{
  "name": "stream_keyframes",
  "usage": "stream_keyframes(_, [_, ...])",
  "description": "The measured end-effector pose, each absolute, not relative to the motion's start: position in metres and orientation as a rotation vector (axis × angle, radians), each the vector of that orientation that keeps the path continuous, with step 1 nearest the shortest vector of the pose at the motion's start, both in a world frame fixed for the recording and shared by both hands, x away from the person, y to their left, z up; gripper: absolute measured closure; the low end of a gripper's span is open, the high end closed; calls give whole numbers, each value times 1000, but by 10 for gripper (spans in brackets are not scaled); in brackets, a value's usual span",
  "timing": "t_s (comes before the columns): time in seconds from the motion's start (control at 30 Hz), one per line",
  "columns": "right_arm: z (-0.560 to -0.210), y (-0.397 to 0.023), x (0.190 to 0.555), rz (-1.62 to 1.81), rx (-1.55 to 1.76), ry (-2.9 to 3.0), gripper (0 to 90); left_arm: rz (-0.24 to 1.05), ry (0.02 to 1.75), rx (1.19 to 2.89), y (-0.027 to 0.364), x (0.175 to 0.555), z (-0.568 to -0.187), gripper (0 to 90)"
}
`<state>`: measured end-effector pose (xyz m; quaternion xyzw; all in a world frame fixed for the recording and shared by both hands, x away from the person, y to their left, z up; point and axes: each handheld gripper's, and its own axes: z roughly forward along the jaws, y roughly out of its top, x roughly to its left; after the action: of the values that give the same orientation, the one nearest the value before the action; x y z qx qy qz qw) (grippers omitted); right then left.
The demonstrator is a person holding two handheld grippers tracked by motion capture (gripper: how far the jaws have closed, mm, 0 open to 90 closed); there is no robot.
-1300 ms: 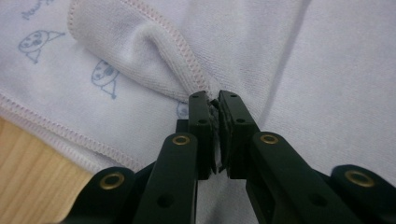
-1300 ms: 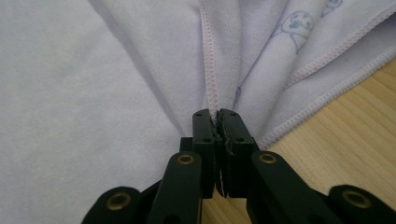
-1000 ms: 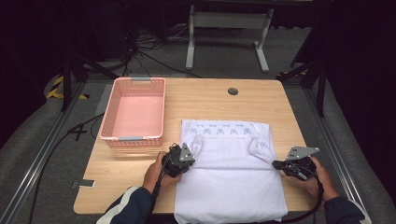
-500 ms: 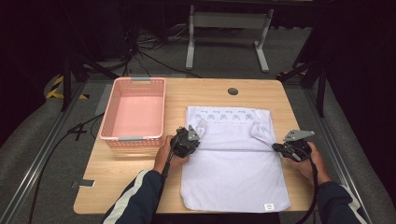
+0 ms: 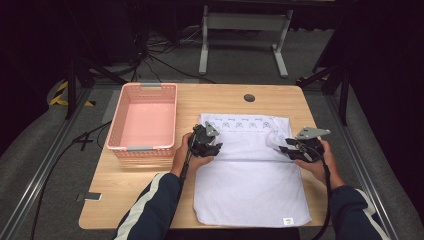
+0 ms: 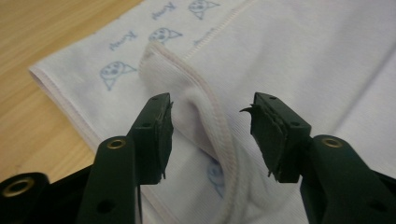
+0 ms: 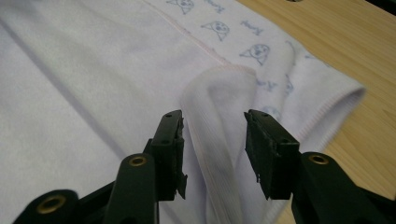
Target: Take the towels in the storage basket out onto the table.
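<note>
With both grippers set at the fold line of the white cloth [image 5: 250, 170], what matters for my next move is how that cloth lies from each of them. It sits flat on the desk [image 5: 150, 200], its long axis running from 12 o'clock, where the band of blue cat prints lies, to 6 o'clock, where the plain end reaches the near edge.

My left gripper [image 5: 209, 145] is at the cloth's 9 o'clock edge and my right gripper [image 5: 290, 149] at its 3 o'clock edge, the 2 roughly level with each other across the short axis. Both sets of jaws have just been opening, and they now stand apart with nothing pinched. In the left gripper view a raised ridge of hemmed fabric [image 6: 205, 112] runs between the pads without being pressed; in the right gripper view a similar soft hump [image 7: 219, 116] stands in the gap, also free.

Neither hand is nearer; each has its own edge directly ahead.

At 10 o'clock from my left gripper, just beside the cloth, sits the pink basket [image 5: 145, 122]. I judge the folded cloth must travel that way, so the left side leads.
</note>
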<state>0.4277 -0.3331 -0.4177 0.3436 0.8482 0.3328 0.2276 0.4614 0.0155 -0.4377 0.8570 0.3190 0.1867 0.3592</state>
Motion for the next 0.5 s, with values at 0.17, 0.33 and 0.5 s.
stream_keyframes(0.17, [-424, -314, 453, 896, 983, 2351, 532, 488, 896, 2209, 5, 481, -440, 437])
stream_keyframes(0.33, [-435, -309, 474, 808, 1092, 2367, 522, 458, 943, 2264, -1, 494, -448, 494])
stream_keyframes(0.5, [-439, -313, 477, 818, 1105, 2386, 789, 399, 951, 2265, 6, 498, -451, 766])
